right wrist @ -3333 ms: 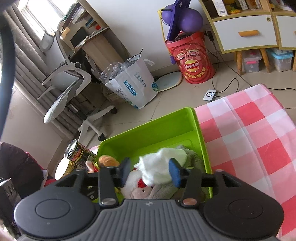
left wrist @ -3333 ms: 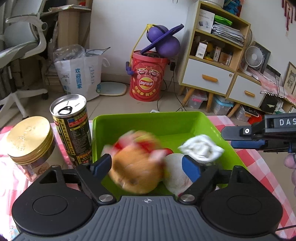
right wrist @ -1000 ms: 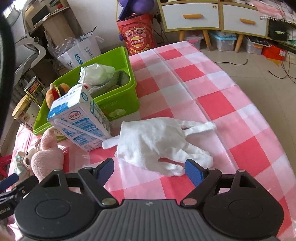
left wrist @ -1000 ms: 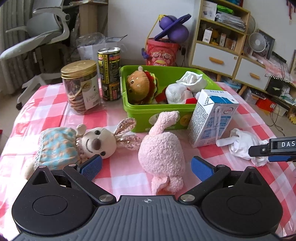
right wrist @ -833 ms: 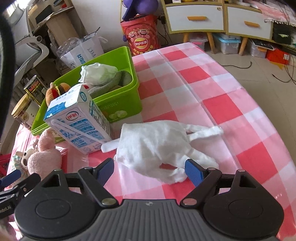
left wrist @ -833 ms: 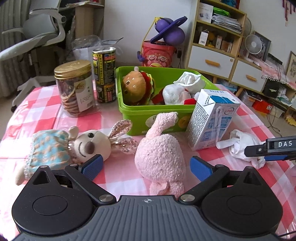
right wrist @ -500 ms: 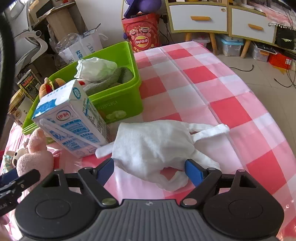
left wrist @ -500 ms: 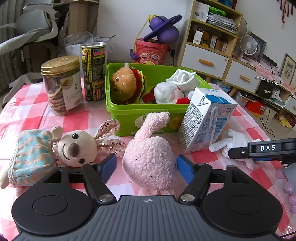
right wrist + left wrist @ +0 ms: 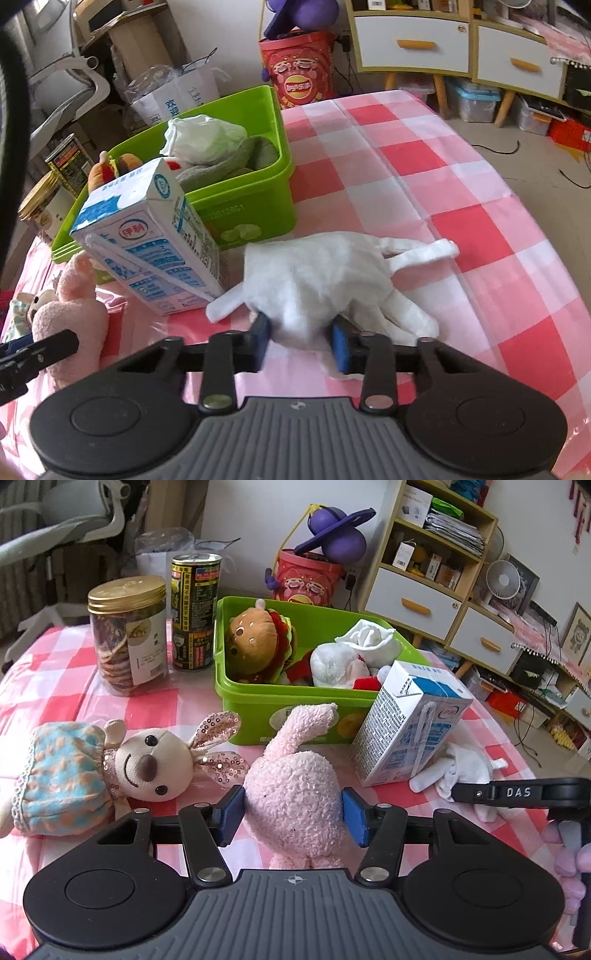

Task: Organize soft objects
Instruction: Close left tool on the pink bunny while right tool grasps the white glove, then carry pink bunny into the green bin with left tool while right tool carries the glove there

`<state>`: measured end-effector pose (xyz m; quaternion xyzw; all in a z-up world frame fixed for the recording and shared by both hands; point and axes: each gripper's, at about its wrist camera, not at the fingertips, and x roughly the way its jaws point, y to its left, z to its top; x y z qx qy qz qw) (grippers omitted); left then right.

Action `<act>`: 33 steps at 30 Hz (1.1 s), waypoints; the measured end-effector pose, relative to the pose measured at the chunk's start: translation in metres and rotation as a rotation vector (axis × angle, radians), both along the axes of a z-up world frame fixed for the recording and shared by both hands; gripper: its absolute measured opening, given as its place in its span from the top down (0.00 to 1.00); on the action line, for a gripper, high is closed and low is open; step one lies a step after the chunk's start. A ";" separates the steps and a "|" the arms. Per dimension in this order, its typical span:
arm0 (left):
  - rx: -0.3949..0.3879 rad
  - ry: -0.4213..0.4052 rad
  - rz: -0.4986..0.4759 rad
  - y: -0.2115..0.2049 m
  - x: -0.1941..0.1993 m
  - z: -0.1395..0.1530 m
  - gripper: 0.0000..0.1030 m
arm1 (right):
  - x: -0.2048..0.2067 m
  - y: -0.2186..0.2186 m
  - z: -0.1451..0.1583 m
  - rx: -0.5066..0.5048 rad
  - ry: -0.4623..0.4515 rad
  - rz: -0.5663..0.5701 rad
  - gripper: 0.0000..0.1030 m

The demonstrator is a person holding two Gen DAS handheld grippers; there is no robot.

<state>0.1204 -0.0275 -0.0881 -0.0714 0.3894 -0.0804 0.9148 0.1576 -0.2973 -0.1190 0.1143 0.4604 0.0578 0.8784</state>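
My left gripper (image 9: 291,818) is shut on the pink plush toy (image 9: 295,786), which lies on the checked tablecloth in front of the green bin (image 9: 258,716). My right gripper (image 9: 301,341) is shut on the white glove (image 9: 325,280), lying right of the milk carton (image 9: 155,240). The bin holds a burger plush (image 9: 258,642), a white plush and a white cloth (image 9: 369,642). A bunny doll (image 9: 110,764) in a blue dress lies left of the pink toy. The glove also shows in the left wrist view (image 9: 465,771).
A cookie jar (image 9: 127,635) and a tall can (image 9: 195,613) stand left of the bin. The milk carton (image 9: 410,723) leans at the bin's front right corner. The table's right edge (image 9: 554,236) drops to the floor, with drawers and a red tub behind.
Both grippers have closed: the left one's jaws came in onto the pink plush toy, the right one moved forward and closed onto the white glove. The toys in the bin have not moved.
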 end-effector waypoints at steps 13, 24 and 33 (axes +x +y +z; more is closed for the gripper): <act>-0.038 -0.017 0.023 0.010 -0.007 0.017 0.46 | -0.004 -0.004 0.015 0.068 -0.018 -0.018 1.00; -0.061 -0.027 0.058 0.018 -0.018 0.033 0.46 | -0.017 -0.016 0.042 0.168 -0.065 -0.066 1.00; -0.086 -0.049 0.074 0.024 -0.024 0.047 0.46 | -0.028 -0.024 0.074 0.296 -0.150 -0.091 1.00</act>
